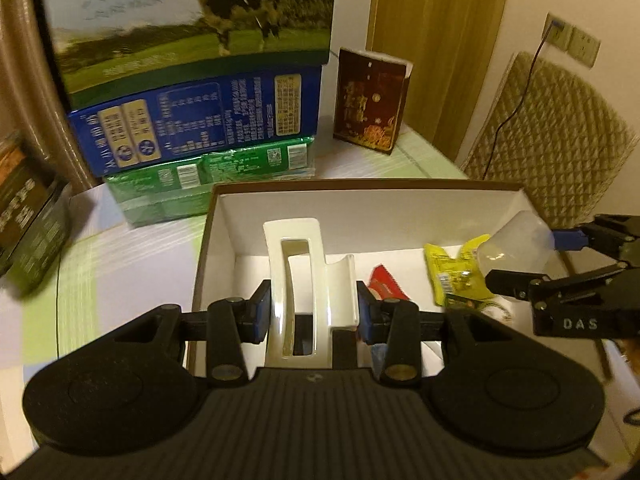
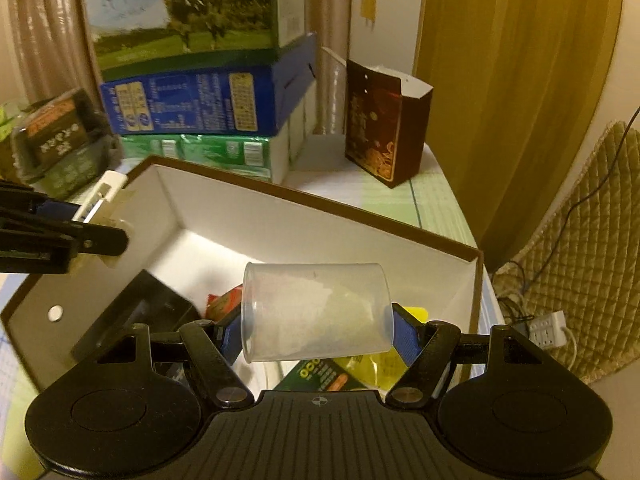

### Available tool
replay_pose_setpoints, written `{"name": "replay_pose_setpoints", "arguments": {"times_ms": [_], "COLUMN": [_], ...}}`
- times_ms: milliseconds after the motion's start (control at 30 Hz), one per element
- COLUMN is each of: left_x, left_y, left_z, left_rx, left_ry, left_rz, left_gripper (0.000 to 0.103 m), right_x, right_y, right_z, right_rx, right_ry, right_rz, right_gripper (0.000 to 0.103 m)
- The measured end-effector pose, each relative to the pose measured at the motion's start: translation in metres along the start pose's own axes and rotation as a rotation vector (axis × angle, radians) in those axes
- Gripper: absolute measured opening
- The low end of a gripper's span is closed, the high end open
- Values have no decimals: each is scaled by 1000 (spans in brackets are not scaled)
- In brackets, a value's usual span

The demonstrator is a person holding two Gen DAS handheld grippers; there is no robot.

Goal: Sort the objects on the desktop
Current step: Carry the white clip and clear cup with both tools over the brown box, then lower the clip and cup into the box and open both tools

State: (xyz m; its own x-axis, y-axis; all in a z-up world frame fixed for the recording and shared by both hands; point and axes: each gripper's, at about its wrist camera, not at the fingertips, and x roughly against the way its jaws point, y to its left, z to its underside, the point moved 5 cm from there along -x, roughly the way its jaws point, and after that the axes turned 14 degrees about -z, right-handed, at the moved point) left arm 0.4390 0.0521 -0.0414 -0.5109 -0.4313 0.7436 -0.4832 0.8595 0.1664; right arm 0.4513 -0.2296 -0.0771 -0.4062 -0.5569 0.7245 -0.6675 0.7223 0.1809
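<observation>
Left gripper (image 1: 314,312) pinches a white holder (image 1: 304,280), held above the box (image 1: 360,208). Right gripper (image 2: 316,332) pinches a clear cup (image 2: 316,312) sideways over the box's right end. Snack packets (image 1: 456,276) lie inside.

Looks like a room in a home, lit warm and dim. Ochre curtains (image 2: 516,92) hanging full length past the far right corner of the table (image 1: 132,248), itself spread with a pale green-and-white checked cover. At the table's far left corner, stacked grocery cartons: a milk case with a cow picture (image 1: 192,20) on a blue carton (image 1: 196,120), that on a green shrink-wrapped pack (image 1: 216,176). Beside them, near the far edge, a dark red gift box (image 1: 370,100) standing upright. Off the right edge, a quilted chair cushion (image 1: 560,140), wall sockets (image 1: 572,40) with a trailing cord, and a white power strip (image 2: 550,330) down on the floor.
</observation>
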Motion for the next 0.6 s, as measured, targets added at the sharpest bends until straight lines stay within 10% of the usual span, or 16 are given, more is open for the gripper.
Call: {"name": "replay_pose_setpoints", "arguments": {"times_ms": [600], "left_x": [-80], "left_y": [-23], "left_z": [-14], "left_rx": [-73], "left_ry": [92], "left_rz": [-22], "left_gripper": [36], "right_x": [-34], "right_y": [-8], "right_z": [-13], "right_rx": [-18], "right_ry": [21], "right_rz": [-10], "right_gripper": [69]}}
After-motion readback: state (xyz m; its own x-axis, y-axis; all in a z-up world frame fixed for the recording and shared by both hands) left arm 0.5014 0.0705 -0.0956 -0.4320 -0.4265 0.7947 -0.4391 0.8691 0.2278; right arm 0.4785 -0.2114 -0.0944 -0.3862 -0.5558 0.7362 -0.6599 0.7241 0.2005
